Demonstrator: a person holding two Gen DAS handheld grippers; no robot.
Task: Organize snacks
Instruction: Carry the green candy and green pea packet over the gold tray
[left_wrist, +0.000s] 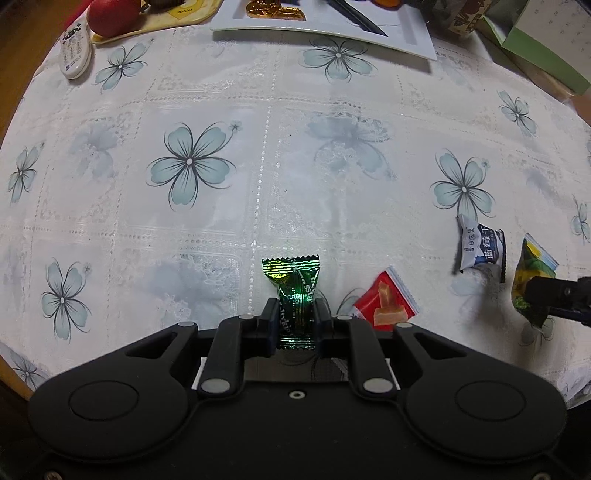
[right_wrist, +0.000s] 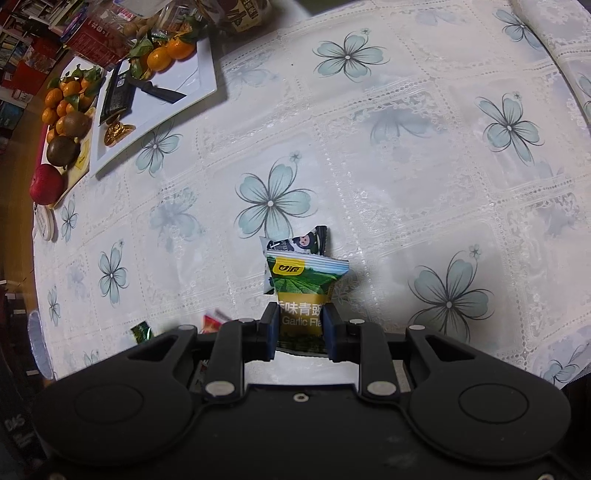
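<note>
Right, both hands are loaded. The left gripper (left_wrist: 295, 321) is clenched on a shiny green foil-wrapped candy (left_wrist: 294, 295), its crimped top poking out ahead at twelve o'clock. The right gripper (right_wrist: 301, 325) is clamped on a green-and-yellow garlic pea packet (right_wrist: 304, 286), pinched low on its printed body. Just beyond that packet, at twelve o'clock, sits a white-and-blue wrapped sweet (right_wrist: 295, 242) on the cloth; whether the two touch, I cannot tell.

Down at four o'clock from the left gripper lies a red square sachet (left_wrist: 386, 302), flat on the table.

Risks now. Both wrappers are slick film held by narrow pads, so a quick swing could let either one slide or twist out. The pea packet is puffy; squeeze harder and it may buckle or pop free. And with the two tools working near each other over the same cluster, a careless move could knock the loose sweets about.

Surface: a white lace-patterned tablecloth with pale blue flowers (left_wrist: 192, 170), glossy. Far off at eleven o'clock in the right view, a white rectangular tray (right_wrist: 173, 107) carries gold-foil pieces, with mandarins (right_wrist: 166, 55) and kiwis beside it, and cluttered shelves behind, likely the drop-off area.
</note>
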